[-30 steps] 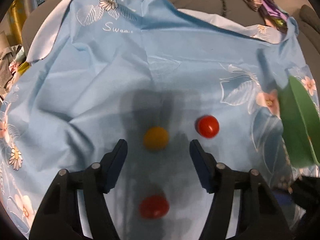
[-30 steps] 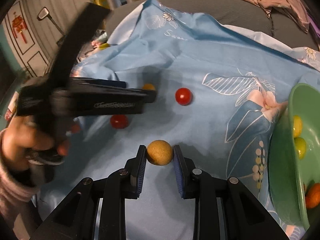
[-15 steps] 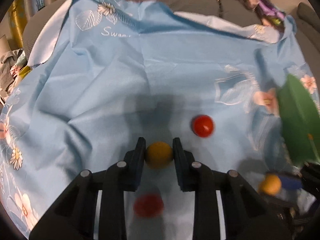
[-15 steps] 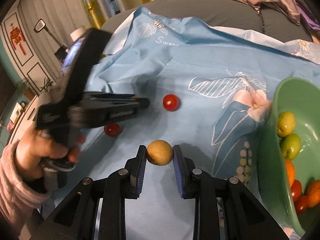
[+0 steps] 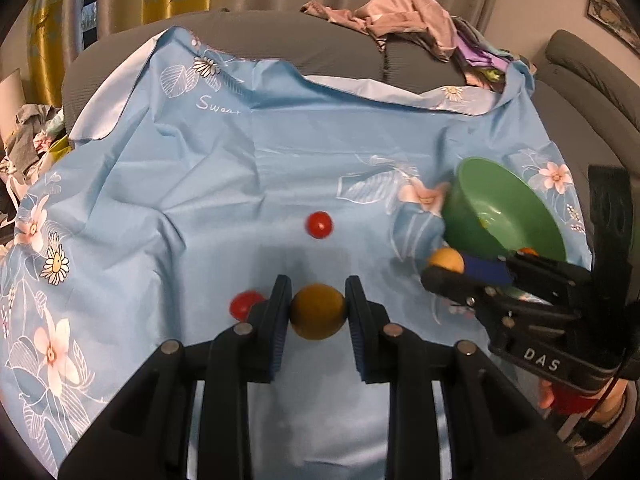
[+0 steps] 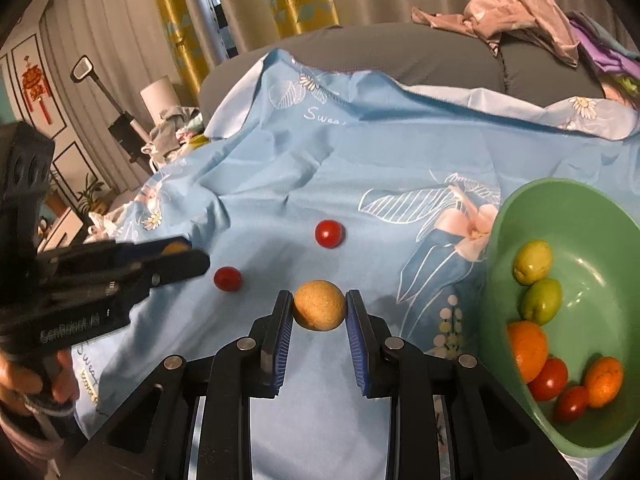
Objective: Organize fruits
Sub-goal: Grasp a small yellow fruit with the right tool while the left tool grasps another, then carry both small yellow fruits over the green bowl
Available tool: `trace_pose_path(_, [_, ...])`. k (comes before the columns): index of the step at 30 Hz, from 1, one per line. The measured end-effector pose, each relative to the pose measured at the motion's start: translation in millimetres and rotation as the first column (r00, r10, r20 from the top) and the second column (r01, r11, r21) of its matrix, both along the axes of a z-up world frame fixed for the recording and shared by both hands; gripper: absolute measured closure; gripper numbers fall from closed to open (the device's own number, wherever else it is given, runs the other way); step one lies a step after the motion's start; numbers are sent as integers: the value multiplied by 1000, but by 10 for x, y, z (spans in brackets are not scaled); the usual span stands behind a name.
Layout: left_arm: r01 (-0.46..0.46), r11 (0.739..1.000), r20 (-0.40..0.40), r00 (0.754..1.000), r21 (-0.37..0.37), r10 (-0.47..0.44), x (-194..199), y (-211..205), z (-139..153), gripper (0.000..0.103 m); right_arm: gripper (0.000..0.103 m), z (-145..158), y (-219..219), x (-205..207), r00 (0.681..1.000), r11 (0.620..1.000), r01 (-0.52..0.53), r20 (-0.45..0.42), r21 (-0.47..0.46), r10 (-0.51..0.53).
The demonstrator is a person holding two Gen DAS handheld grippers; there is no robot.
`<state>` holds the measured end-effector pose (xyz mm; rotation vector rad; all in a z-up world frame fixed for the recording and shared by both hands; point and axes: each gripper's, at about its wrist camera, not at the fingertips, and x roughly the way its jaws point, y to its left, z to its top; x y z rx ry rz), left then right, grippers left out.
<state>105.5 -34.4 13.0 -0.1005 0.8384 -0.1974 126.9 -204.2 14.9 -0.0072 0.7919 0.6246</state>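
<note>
Both wrist views look down close, sharing the blue cloth [image 5: 240, 168] and green bowl [image 6: 560, 208]

1. Green bowl [image 6: 592, 216]: right rim cut off by the right wrist view's dark edge. In the left wrist view its lower part sits behind the right tongs [image 5: 444, 270], contents mostly hidden.
2. Lower red tomato [image 5: 243, 305]: partly behind the left tongs' finger [image 5: 276, 320] in the left wrist view.
3. Yellow fruit in the left tongs [image 6: 188, 254]: only a sliver shows in the right wrist view; tongs there blurred, body lettering unreadable.
4. Hand [image 6: 24, 376] on the left tongs: cut off at the frame edge.
5. Hand on the right tongs [image 5: 560, 398]: mostly hidden behind the tool body.
6. Cloth print [image 5: 218, 105]: word runs into a fold, last letter unclear.
</note>
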Motion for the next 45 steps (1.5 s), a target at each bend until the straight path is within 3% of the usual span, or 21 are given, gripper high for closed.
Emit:
trace_pose_path(10, [60,998,31,998,-15,-59,41,-422,189,76,74,228,-371,-34,995,996,74,56,40,-76])
trace_pose_path(22, [188,982,82,979,-22,-186,211,-1111,393,76,74,277,-1032,19,968,971,235,73,51,-239])
trace_pose_path(33, [270,963,70,961,-7,-269,423,-1600,329,76,74,190,-1457,74,931,933,359,82,-13,-357])
trace_pose_path(45, [316,948,44,947,25,-317,536,-1886,277,76,74,169,-1647,96,914,917,399,81,-20,-397])
